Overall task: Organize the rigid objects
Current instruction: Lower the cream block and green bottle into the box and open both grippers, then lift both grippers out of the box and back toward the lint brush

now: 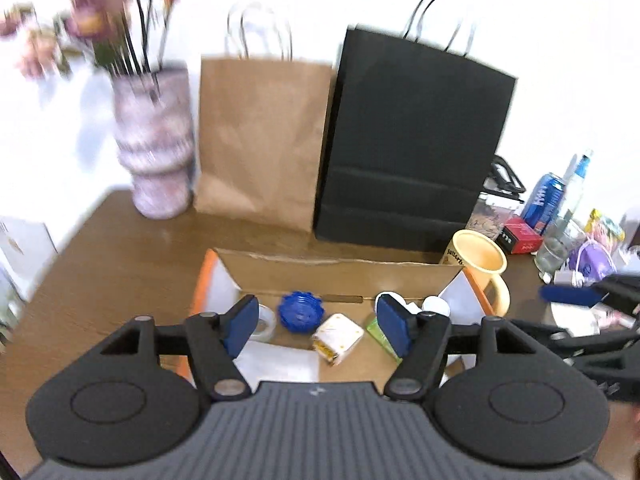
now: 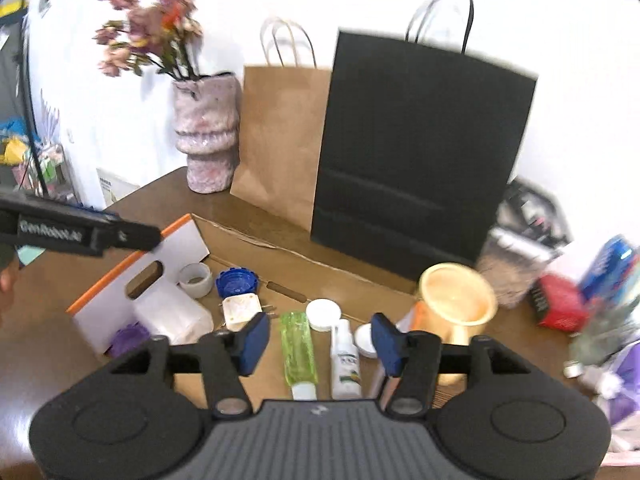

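An open cardboard box (image 1: 340, 272) (image 2: 248, 240) with white and orange flaps lies on the brown table. In it are a blue ridged lid (image 1: 299, 312) (image 2: 236, 280), a cream square block (image 1: 338, 338) (image 2: 240, 310), a clear tape roll (image 1: 266, 320), a green tube (image 2: 298, 350), a white spray bottle (image 2: 346, 364) and a white round lid (image 2: 323, 314). My left gripper (image 1: 318, 326) is open and empty above the box. My right gripper (image 2: 320, 338) is open and empty over the tube and bottle.
A yellow mug (image 1: 480, 264) (image 2: 458, 300) stands at the box's right end. A brown paper bag (image 1: 260, 136), a black paper bag (image 1: 412, 140) and a flower vase (image 1: 154, 148) stand behind. A blue can (image 1: 544, 204), a red box (image 1: 520, 236) and clutter crowd the right.
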